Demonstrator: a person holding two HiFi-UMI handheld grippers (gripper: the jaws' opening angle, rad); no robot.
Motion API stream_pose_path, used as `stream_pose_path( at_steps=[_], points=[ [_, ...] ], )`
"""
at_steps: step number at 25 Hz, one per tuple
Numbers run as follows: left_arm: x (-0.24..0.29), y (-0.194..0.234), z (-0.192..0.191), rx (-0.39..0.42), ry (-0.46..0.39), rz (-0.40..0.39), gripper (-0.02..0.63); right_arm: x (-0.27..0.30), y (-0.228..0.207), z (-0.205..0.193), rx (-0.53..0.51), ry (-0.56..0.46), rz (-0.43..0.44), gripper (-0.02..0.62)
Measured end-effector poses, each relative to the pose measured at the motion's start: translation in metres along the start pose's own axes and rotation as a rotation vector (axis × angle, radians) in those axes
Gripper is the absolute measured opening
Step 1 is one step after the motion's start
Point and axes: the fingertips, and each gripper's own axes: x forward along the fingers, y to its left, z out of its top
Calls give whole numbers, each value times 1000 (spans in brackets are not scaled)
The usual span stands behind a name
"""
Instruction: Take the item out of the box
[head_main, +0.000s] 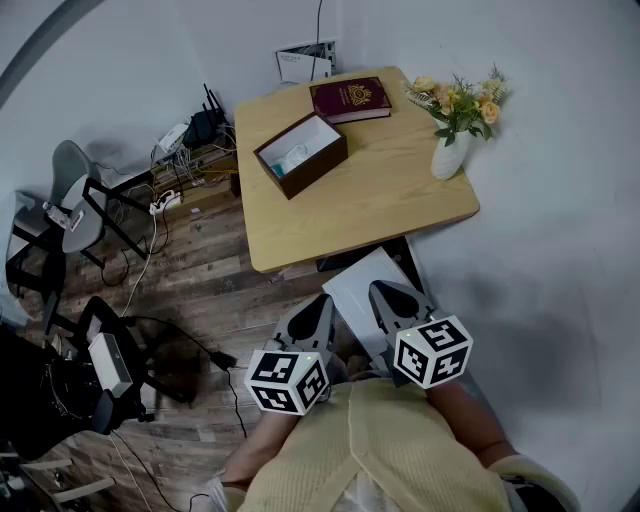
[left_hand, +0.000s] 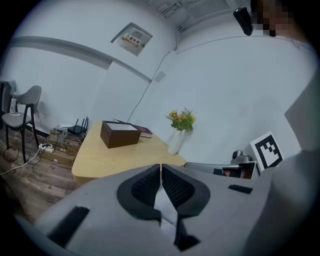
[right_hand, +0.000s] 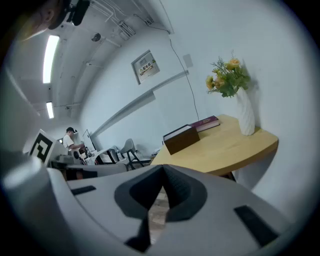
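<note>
Nothing done yet: item (head_main: 294, 158) sits in the box (head_main: 303, 172) on the far counter (head_main: 400, 205); left gripper (head_main: 318, 308) and right gripper (head_main: 393, 300) pressed together, empty.

Ahead of you stands a pale wooden table (head_main: 390, 205) against a white wall. A maroon book (head_main: 350, 99) lies flat at its far edge, and at the right edge a white vase (head_main: 449, 155) holds yellow and orange flowers (head_main: 462, 100). Left of the table, by the wall, you have a black router (head_main: 205, 126) with upright antennas and a tangle of cables (head_main: 160, 205) on the wooden floor (head_main: 205, 290) — a grey chair (head_main: 72, 190) stands farther left. High on the wall hangs a framed notice (left_hand: 131, 38).
</note>
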Motion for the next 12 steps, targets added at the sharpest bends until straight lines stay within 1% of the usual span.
stream_pose_path(
  at_steps=[6, 12],
  points=[
    [4, 3, 2, -1, 1, 1, 29, 5, -2, 2, 1, -1, 0, 29],
    [9, 5, 0, -10, 14, -2, 29, 8, -6, 5, 33, -15, 7, 29]
  ],
)
